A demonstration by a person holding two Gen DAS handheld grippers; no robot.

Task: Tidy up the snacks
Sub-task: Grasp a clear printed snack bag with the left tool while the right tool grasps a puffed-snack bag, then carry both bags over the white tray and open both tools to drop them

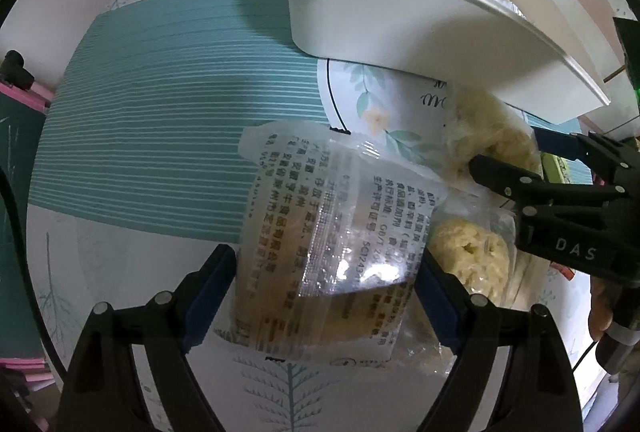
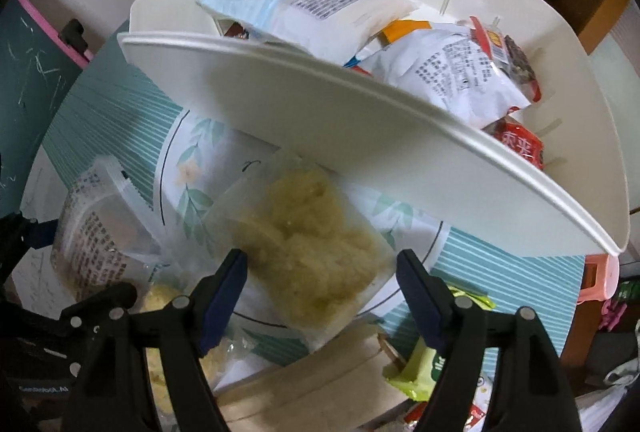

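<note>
The white bin [image 2: 360, 136] already holds several snack bags [image 2: 448, 72], but packets remain loose on the desk [image 1: 152, 104]. The left claw [image 1: 324, 296] is spread, straddling a clear printed packet [image 1: 320, 232] without pressing it. The right claw [image 2: 320, 296], also released, hangs over a clear bag of pale crumbly snack [image 2: 304, 240] beside the bin.

Teal-striped tablecloth [image 1: 160, 92], green chalkboard [image 2: 28, 72] beside

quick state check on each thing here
left tool: open, astride printed packet, pads not pressing
right tool: open, over yellow snack bag
printed packet: sealed, flat on table
yellow snack bag: sealed, flat on table
white bin: part filled with packets
</note>
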